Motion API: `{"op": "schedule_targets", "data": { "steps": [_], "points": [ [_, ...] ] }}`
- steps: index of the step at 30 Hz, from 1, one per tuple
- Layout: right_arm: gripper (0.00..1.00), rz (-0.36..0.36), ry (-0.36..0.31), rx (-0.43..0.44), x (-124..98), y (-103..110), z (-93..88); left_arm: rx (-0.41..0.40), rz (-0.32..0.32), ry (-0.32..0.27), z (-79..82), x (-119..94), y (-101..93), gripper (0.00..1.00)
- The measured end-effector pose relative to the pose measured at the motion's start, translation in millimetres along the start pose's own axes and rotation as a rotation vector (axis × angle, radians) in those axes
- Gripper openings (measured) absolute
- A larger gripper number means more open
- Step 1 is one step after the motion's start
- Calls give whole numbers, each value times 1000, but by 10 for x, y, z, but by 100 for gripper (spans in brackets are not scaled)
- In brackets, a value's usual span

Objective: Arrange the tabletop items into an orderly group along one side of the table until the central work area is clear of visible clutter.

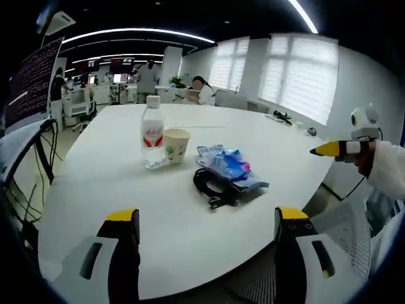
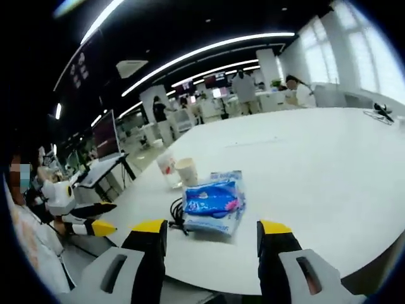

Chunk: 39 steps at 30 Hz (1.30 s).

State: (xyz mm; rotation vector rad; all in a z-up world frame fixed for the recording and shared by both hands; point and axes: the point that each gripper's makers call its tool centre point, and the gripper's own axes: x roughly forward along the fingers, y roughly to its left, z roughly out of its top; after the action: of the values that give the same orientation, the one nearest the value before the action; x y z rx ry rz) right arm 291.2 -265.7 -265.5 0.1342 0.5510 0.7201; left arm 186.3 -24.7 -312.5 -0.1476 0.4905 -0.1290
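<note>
Both grippers hang off the white worktop (image 1: 190,215) edge, well short of the blue packet (image 1: 229,166): left gripper (image 1: 207,218) spread, nothing held; right gripper (image 2: 212,229) same. Black cable (image 1: 212,185) touches the packet's near side. Paper cup (image 1: 176,145) and water bottle (image 1: 152,133) stand just beyond it, side by side.

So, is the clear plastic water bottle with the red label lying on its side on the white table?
No, the clear plastic water bottle with the red label stands upright on the white table, right beside the pale paper cup.
</note>
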Motion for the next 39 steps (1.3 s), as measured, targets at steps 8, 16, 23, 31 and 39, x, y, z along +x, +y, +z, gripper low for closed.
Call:
{"op": "schedule_targets", "data": {
  "steps": [8, 16, 23, 31, 39],
  "points": [
    [58, 82, -8, 33, 236, -432, 123, 63, 71, 26, -27, 0, 122, 97],
    [58, 253, 100, -94, 349, -610, 301, -37, 205, 11, 195, -61, 169, 100],
    [58, 385, 155, -122, 344, -873, 423, -44, 252, -29, 549, 169, -300, 100],
    [58, 366, 86, -93, 372, -1035, 660, -128, 231, -75, 698, 427, -455, 98],
    [55, 313, 133, -98, 404, -1062, 600, -244, 233, -99, 689, 638, -409, 90]
  ]
}}
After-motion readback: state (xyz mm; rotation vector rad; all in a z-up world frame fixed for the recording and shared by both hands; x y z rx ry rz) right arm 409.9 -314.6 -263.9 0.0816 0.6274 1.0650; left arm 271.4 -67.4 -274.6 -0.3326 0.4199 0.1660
